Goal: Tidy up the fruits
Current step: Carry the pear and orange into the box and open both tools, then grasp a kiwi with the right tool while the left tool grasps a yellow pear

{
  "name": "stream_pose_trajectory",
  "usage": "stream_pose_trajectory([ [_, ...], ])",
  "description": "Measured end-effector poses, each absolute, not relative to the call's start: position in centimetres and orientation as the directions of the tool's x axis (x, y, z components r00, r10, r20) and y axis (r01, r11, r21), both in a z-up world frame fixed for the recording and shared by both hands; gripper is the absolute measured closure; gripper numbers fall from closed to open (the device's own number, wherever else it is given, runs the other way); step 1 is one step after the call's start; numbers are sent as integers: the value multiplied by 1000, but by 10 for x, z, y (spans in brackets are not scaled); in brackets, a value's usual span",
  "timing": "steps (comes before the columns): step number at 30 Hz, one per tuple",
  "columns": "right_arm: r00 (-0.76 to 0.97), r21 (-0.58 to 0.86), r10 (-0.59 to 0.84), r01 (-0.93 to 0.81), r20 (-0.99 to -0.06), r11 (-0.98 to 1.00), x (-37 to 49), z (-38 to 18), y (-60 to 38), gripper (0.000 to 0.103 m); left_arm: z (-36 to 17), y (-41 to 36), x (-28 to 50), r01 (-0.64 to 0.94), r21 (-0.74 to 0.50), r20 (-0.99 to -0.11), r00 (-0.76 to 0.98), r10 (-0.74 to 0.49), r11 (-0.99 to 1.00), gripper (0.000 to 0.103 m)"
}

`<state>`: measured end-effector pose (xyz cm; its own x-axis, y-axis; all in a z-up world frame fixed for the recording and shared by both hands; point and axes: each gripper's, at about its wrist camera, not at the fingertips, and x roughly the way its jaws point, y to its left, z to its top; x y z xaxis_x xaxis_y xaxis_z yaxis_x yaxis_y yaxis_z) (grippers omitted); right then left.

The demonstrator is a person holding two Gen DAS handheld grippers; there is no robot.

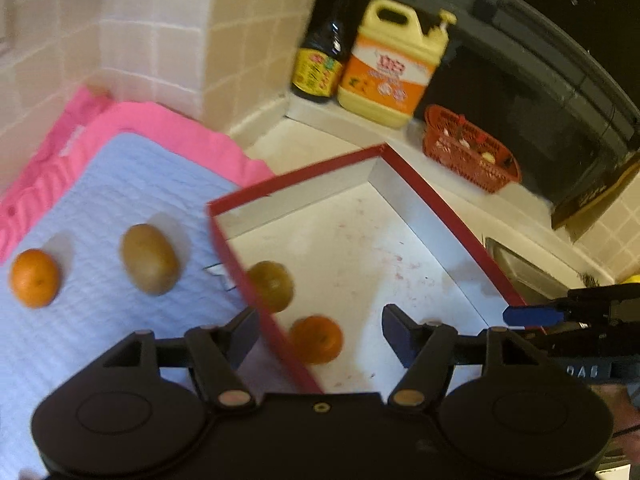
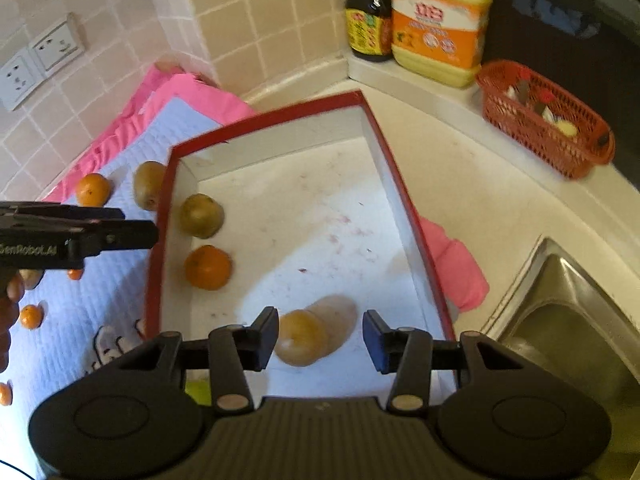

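A red-rimmed white box (image 1: 440, 200) (image 2: 384, 152) lies on the counter. Inside it are a kiwi (image 1: 272, 286) (image 2: 201, 216), an orange (image 1: 318, 339) (image 2: 208, 267) and a blurred yellow-brown fruit (image 2: 304, 342). On the pale blue mat (image 1: 104, 200) (image 2: 100, 300) lie an orange (image 1: 34, 278) (image 2: 93, 189) and a kiwi (image 1: 149, 259) (image 2: 147, 184); more small oranges (image 2: 31, 317) lie nearer. My left gripper (image 1: 316, 336) is open and empty, straddling the box's left rim. My right gripper (image 2: 320, 340) is open above the blurred fruit in the box.
A dark sauce bottle (image 1: 320, 52) (image 2: 368, 12), a yellow jug (image 1: 390, 64) (image 2: 440, 24) and a red basket (image 1: 472, 152) (image 2: 548, 120) stand at the back. A steel sink (image 2: 572, 320) lies right. A pink cloth (image 1: 160, 124) (image 2: 456, 268) lies under mat and box.
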<state>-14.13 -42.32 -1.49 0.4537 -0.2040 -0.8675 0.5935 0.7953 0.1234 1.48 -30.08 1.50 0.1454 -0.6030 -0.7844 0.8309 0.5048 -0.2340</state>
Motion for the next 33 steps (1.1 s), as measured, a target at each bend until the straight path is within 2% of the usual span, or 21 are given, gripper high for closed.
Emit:
stream_pose_trajectory([
  [9, 551, 97, -179, 435, -815, 895, -83, 27, -365, 54, 71, -170, 31, 714, -145, -702, 414, -580, 685, 23],
  [14, 610, 106, -103, 297, -786, 949, -32, 44, -318, 54, 104, -65, 43, 527, -78, -641, 624, -447, 847, 23],
  [20, 682, 162, 41, 115, -730, 980, 38, 63, -255, 54, 131, 51, 62, 283, -52, -586, 768, -259, 958, 23],
  [25, 687, 234, 184, -20, -703, 972, 100, 61, -198, 54, 115, 122, 83, 129, -35, -605, 786, -124, 991, 23],
  [31, 597, 286, 303, -126, -743, 950, 164, 17, -124, 54, 51, 158, 108, 121, -138, -695, 696, -183, 983, 23],
  [33, 566, 289, 327, -159, -757, 944, 176, -3, -105, 55, 30, 162, 117, 119, -176, -719, 663, -210, 977, 29],
])
